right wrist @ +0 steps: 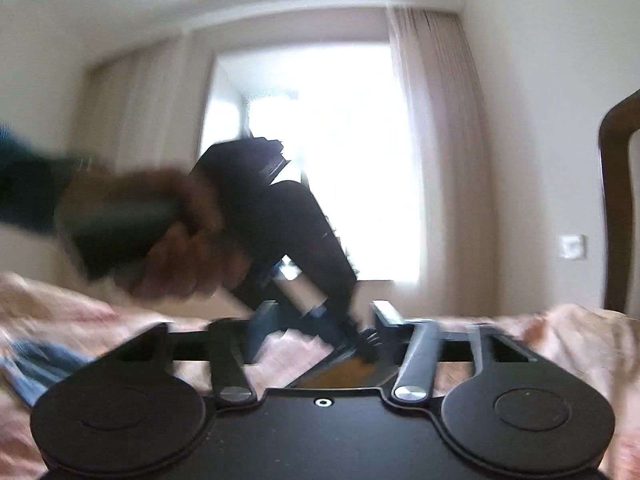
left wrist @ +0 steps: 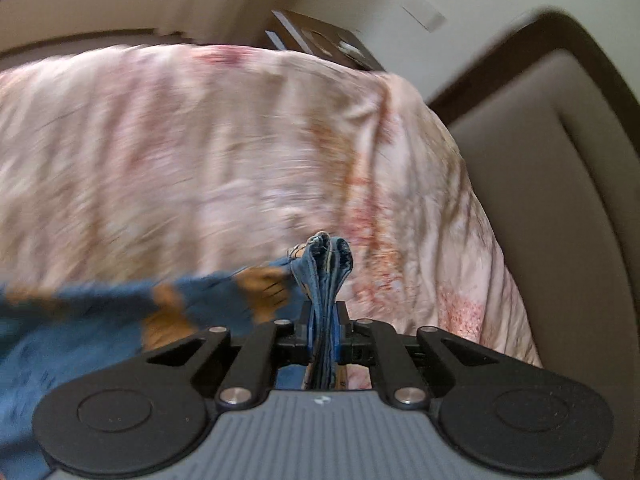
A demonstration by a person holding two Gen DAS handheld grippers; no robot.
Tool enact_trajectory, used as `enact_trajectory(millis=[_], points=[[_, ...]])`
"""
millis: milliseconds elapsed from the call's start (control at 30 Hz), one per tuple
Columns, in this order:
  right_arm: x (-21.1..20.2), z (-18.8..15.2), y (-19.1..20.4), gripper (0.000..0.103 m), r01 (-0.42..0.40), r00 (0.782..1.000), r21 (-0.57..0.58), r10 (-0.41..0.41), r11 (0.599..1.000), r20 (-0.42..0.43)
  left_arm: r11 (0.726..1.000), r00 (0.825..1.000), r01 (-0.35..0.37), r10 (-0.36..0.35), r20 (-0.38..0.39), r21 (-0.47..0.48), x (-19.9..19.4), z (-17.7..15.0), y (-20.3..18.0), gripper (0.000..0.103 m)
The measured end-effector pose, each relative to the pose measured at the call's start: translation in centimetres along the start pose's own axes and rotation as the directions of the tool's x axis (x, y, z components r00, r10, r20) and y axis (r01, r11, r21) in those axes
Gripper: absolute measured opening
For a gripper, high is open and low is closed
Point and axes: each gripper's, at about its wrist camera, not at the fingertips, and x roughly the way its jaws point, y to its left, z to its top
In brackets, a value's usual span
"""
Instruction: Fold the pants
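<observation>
The pants [left wrist: 120, 312] are blue denim with tan, ochre patches, blurred in my left wrist view, where they fill the lower left of the frame. Their long axis runs from the left edge across to the centre, and there a bunched edge of several stacked layers stands up, its frayed tip pointing toward the top of the frame. My left claw [left wrist: 325, 322] is pressed together on that bunch, the layers squeezed flat between the two blue pads. Under and beyond the cloth lies a pink patterned bedspread [left wrist: 224, 152], with a padded headboard [left wrist: 560, 184] at the right. In my right wrist view my right claw [right wrist: 320, 320] is spread wide with nothing pinched; the other claw and my left hand [right wrist: 172, 240] cross the middle of the frame, before a bright window [right wrist: 320, 152].
</observation>
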Motion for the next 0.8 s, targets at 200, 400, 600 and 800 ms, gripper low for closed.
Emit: enact_trajectory(millis=[200,400,600,800], points=[[1.5,-0.4,-0.2,0.083,0.08,0.992,0.045,-0.075,0.996,-0.102,0.988,0.999,-0.028,0.033,0.034,-0.15,-4.0,-3.9,7.1,0.008],[5.3,-3.1,1.4,0.092,0.037,0.933,0.037,-0.021,0.999,-0.36,0.978,0.989,-0.12,0.133,0.066,-0.168,-3.7,-6.9,13.8,0.008],[8.2,-8.2,4.9,0.094,-0.007,0.811,-0.225,-0.126,0.974,-0.572,0.972,0.99,-0.074,0.098,0.1,-0.223,-1.7,-9.2,16.9,0.009],[8.2,-8.8,3.9,0.101,0.022,0.809,-0.182,-0.125,0.983,-0.574,0.973,0.988,-0.041,0.073,0.135,-0.227,-1.5,-9.9,17.5,0.009]])
